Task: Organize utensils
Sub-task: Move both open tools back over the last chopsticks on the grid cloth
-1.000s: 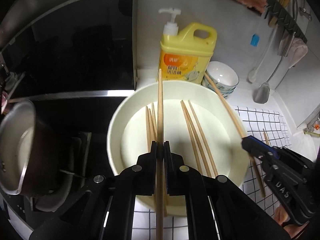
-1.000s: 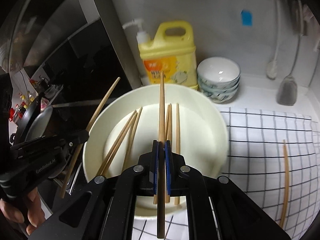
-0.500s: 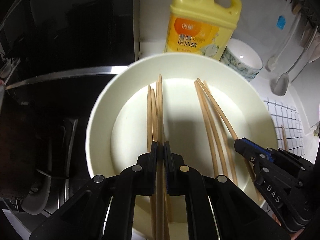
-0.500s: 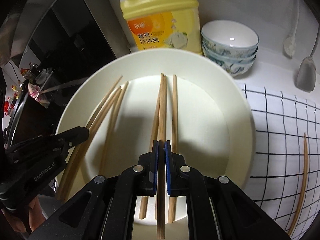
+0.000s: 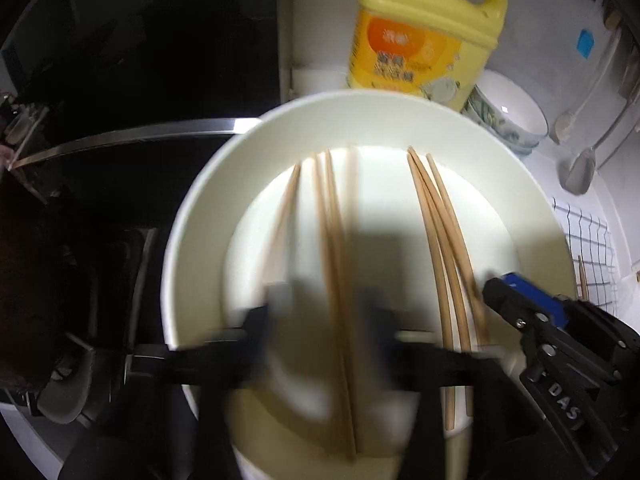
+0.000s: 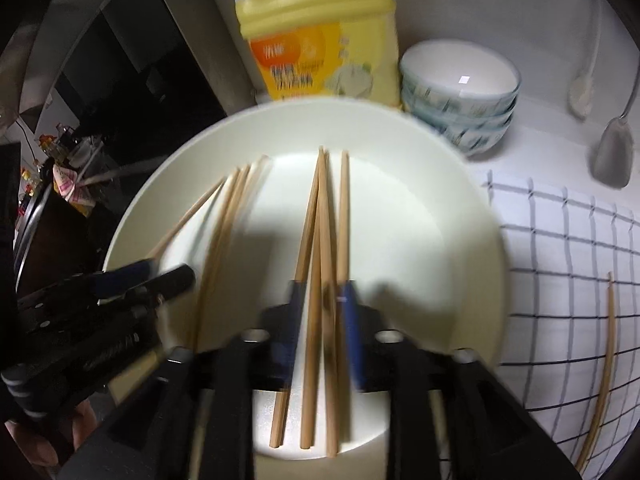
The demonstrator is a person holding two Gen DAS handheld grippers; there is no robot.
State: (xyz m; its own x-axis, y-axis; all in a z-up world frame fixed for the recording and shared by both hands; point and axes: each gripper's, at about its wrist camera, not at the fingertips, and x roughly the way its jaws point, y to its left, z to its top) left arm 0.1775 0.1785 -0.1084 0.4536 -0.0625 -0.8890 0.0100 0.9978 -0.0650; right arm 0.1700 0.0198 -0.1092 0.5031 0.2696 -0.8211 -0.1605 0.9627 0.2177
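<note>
a white wall (image 6: 460, 4) behind, a white counter (image 6: 548, 128), dark glossy panels (image 5: 140, 60) at left.

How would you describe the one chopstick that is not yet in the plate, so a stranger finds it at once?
Start at the big white plate in front of the yellow detergent bottle. To its right lies a white cloth with a dark grid. The lone chopstick lies on that cloth near its right edge, alone, while all the others lie in the plate.

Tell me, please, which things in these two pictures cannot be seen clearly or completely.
- Left wrist view: left gripper smeared by motion blur; its jaws' edges are unclear.
- Right wrist view: detergent bottle is blurred, label unreadable, top cut off by the frame edge.
- Right wrist view: chopstick on the checked cloth, lower end hidden by the dark lens rim.
</note>
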